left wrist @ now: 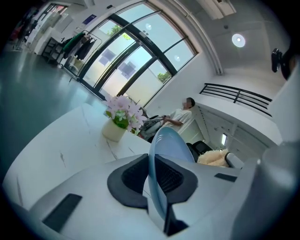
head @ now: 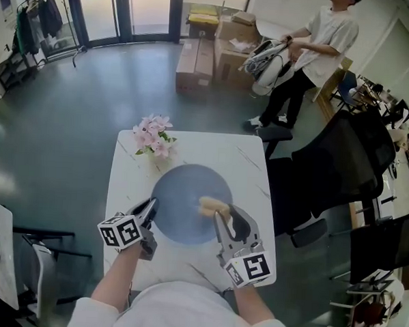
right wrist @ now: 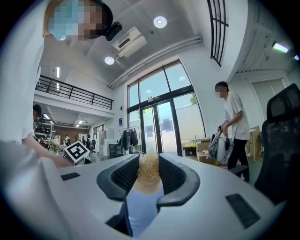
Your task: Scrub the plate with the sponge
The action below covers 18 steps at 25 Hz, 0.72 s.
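pinching the thin left rim of the blue plate (head: 182,199), the left gripper (head: 151,206) is clamped hard. the right gripper (head: 222,212) is clenched on the tan sponge (head: 211,205), which lies against the plate's face. the plate is over the near half of the table (head: 212,153), with flowers (head: 153,137) at the far left corner. it looks stiff, slick and breakable, so the rim is the hold. the sponge looks light and fibrous. being round, the plate has no long axis and appears tilted, face toward the sponge. the sponge's length seems to run left to right.
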Motion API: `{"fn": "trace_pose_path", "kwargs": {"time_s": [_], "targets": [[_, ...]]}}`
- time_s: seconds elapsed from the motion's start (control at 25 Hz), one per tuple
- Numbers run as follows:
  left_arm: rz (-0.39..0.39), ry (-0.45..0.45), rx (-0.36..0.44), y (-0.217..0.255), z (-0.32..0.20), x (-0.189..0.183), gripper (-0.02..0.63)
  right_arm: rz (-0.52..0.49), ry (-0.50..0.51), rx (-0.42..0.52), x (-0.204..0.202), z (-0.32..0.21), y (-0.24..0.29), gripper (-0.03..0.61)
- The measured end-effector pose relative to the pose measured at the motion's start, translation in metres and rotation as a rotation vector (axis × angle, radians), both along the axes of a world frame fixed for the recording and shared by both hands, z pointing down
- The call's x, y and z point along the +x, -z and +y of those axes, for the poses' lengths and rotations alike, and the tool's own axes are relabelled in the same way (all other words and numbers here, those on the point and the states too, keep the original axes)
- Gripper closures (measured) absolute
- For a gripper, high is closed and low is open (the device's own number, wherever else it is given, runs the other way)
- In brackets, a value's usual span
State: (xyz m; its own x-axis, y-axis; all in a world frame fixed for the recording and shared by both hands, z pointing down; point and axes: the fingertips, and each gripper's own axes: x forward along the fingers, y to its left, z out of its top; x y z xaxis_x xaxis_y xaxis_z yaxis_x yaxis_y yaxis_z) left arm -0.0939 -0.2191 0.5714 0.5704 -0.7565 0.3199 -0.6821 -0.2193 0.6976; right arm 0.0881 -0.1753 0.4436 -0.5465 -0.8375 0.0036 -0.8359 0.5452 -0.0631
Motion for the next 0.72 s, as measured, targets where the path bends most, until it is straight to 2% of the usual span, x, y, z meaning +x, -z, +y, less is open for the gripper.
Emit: {"fn": "trace_pose_path", "kwargs": {"time_s": [0.36,0.72], "targets": [[0.016,0.011,0.082,0.043,0.017,-0.002,0.568,0.046,0.062,0.064,-0.021,0.026,0.017,0.448],[0.017,-0.008,0.143,0.071,0.033,0.003,0.568,0.070,0.135,0.133,-0.062,0.046,0.030,0.448]]}}
